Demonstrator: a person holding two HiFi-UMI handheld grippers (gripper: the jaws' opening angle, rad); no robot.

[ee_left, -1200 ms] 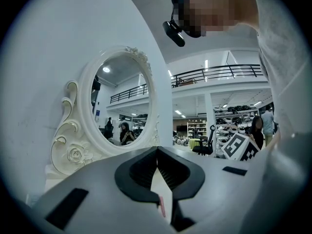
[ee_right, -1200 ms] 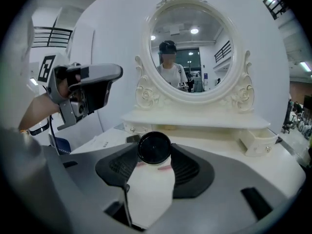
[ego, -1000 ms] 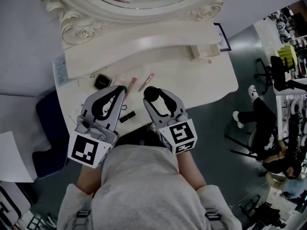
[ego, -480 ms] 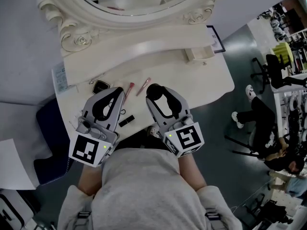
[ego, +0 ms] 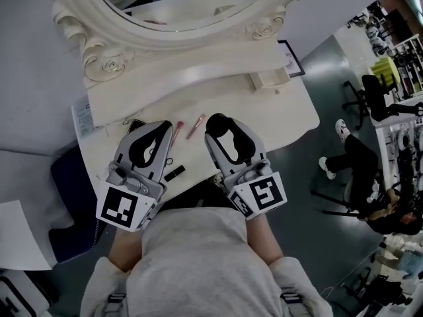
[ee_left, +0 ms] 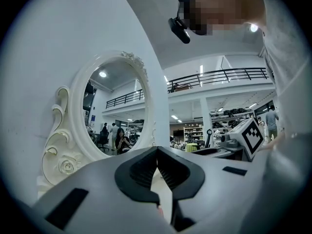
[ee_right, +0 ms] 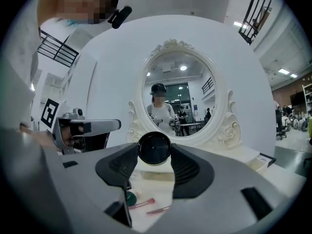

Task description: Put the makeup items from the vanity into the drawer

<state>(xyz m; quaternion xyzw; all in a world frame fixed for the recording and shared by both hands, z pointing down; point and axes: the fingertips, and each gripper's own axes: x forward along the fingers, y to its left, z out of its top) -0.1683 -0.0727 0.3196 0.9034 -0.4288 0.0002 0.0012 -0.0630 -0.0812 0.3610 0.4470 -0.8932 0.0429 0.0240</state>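
The round compact (ee_right: 154, 148) is glossy black plastic; the vanity top (ego: 264, 107) is smooth, satin cream paint.

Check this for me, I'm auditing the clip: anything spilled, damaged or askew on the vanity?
Nothing spilled or damaged. Two pink sticks and a black tube lie loose on the vanity top, and the small drawer stands pulled out.

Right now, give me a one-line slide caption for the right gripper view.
Right claw grips a round black container before the oval mirror, pink makeup sticks lying below.

L hand-held gripper (ee_left: 157, 151) closed, R one (ee_right: 154, 150) clamped.
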